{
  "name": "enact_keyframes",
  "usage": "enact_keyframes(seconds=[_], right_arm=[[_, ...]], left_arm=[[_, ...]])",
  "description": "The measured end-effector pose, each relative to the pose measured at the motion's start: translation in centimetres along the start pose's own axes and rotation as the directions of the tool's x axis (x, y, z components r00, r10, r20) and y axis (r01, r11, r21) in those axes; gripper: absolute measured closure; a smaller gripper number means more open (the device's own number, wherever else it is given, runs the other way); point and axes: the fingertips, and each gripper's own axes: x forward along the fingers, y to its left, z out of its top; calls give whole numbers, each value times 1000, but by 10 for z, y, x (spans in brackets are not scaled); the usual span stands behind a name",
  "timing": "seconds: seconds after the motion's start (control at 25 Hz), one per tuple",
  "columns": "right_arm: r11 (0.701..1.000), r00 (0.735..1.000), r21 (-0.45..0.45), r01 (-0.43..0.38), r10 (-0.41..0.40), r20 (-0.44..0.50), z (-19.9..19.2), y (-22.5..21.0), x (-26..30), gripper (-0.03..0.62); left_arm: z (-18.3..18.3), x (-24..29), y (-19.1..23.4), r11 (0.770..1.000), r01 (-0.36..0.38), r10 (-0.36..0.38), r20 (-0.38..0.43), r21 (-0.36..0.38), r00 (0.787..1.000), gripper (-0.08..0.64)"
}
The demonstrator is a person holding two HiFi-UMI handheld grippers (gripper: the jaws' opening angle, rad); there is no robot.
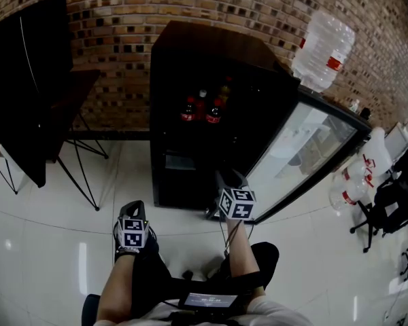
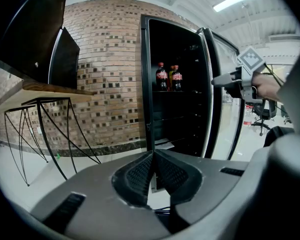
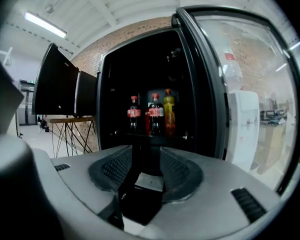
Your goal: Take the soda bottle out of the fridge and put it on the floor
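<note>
The black fridge [image 1: 190, 114] stands open, its glass door [image 1: 306, 155] swung out to the right. On a shelf stand two red-labelled soda bottles [image 3: 134, 115] [image 3: 155, 115] with a yellow bottle [image 3: 169, 113] beside them. My right gripper [image 3: 146, 148] is open and empty, aimed at that shelf from in front of the fridge. In the head view it hovers [image 1: 226, 178] by the door's lower edge. My left gripper [image 2: 153, 154] is shut on nothing, held low [image 1: 134, 208] and left of the fridge. The sodas [image 2: 161, 77] also show far off in the left gripper view.
A big water jug [image 1: 323, 49] lies on top of the fridge. A dark panel and a table with thin metal legs [image 1: 34, 87] stand at the left. Water jugs [image 1: 353, 182] and an office chair [image 1: 387, 209] crowd the right. White tiled floor [image 1: 68, 250] lies in front.
</note>
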Motion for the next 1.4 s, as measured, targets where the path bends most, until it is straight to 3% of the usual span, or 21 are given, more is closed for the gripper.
enact_keyframes(seconds=[0.2,0.4,0.6,0.84,1.4], right_arm=[[997,996,-66,-38,43,79,76,5,33,321],[986,991,-165,-25,46,124,136,8,65,321],[977,991,-211,-10,39,130,169,8,98,321],[970,996,-242,9,12,84,181,-5,140,321],[971,1000,-238,12,-18,-25,160,-19,201,322]], left_arm=[[0,-2,2,1000,0,0,5,-4,1000,558],[1,-1,6,1000,-7,7,8,-6,1000,560],[0,-4,13,1000,-9,9,18,-20,1000,558],[-2,-5,19,999,-16,17,22,-27,1000,559],[-2,-6,26,999,-18,19,39,-41,999,560]])
